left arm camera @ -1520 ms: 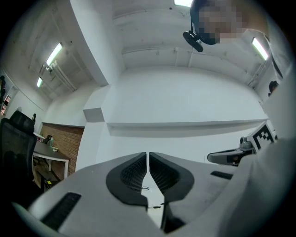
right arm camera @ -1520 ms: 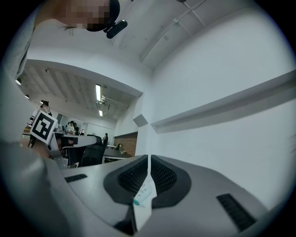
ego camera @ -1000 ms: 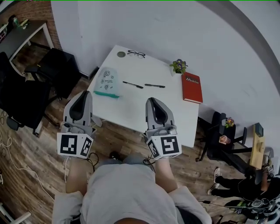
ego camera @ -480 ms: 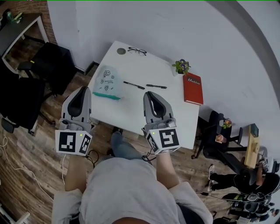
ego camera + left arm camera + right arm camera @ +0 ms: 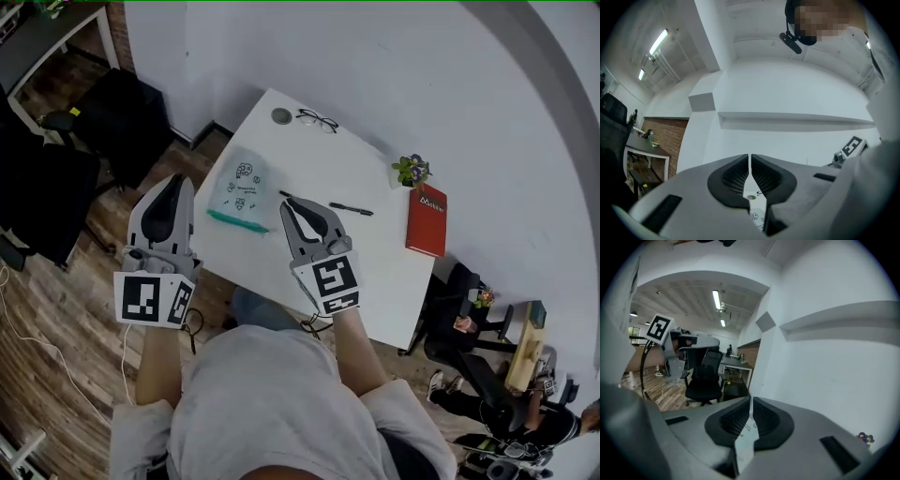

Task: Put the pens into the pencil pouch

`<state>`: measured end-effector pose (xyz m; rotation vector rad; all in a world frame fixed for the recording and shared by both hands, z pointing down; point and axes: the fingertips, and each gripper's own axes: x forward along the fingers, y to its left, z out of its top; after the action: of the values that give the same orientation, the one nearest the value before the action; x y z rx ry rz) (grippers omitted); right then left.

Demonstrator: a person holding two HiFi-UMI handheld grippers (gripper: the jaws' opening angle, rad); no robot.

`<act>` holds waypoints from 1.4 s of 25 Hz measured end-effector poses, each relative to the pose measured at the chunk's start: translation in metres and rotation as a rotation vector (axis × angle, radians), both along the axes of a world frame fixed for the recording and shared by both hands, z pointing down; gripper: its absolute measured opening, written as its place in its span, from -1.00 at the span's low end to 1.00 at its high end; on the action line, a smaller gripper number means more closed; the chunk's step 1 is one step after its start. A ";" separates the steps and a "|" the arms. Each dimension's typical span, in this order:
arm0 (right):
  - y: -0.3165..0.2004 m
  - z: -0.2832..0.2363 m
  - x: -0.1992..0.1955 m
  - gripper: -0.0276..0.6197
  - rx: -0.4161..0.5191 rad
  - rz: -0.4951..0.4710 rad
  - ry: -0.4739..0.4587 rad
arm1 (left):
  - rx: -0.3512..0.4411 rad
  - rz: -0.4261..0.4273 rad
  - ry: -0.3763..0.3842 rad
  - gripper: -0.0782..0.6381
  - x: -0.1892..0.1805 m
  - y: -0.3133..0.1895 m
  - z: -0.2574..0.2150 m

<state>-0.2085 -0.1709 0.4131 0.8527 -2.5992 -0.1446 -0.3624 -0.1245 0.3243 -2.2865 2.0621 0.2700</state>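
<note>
A clear pencil pouch (image 5: 242,187) with doodle prints and a teal zip edge lies on the left part of the white table (image 5: 375,272). One black pen (image 5: 351,209) lies in the open near the middle. The second pen (image 5: 282,194) shows only its left tip beside my right gripper (image 5: 287,205). That gripper is shut and empty, reaching over the table's front half just right of the pouch. My left gripper (image 5: 174,182) is shut and empty, held off the table's left edge. In the left gripper view the pouch (image 5: 757,218) shows through the slit between the jaws.
Glasses (image 5: 317,120) and a small round lid (image 5: 281,115) lie at the table's far corner. A potted plant (image 5: 411,171) and a red book (image 5: 426,219) are at the right. Black office chairs (image 5: 47,187) stand left; another chair (image 5: 469,305) stands right of the table.
My right gripper has moved forward and left over the table, covering most of the left pen. The left gripper has stayed beside the table's left edge. The head view has shifted.
</note>
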 end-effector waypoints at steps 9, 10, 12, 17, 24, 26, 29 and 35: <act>0.008 0.117 -0.023 -0.79 -0.105 -0.274 0.329 | -0.082 -0.068 0.032 -0.67 -0.023 -0.024 0.036; 0.011 0.130 -0.024 -0.79 -0.114 -0.299 0.362 | -0.092 -0.074 0.030 -0.67 -0.026 -0.025 0.040; 0.015 0.151 -0.024 -0.79 -0.130 -0.344 0.416 | -0.109 -0.084 0.026 -0.67 -0.030 -0.027 0.045; 0.016 0.188 -0.027 -0.54 -0.123 -0.444 0.543 | -0.142 -0.100 0.028 -0.67 -0.035 -0.033 0.057; 0.015 0.222 -0.034 -0.54 -0.094 -0.550 0.665 | -0.175 -0.106 0.024 -0.67 -0.034 -0.040 0.067; 0.013 0.231 -0.034 -0.54 -0.091 -0.557 0.696 | -0.180 -0.111 0.022 -0.67 -0.035 -0.041 0.069; 0.011 0.239 -0.031 -0.55 -0.110 -0.568 0.708 | -0.188 -0.115 0.021 -0.67 -0.035 -0.044 0.070; 0.013 0.239 -0.031 -0.64 -0.167 -0.552 0.658 | -0.190 -0.126 0.022 -0.67 -0.037 -0.045 0.071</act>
<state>-0.2399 -0.1581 0.6525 -0.0120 -2.1006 -0.2970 -0.3997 -0.1700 0.3949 -2.2486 2.3236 0.0977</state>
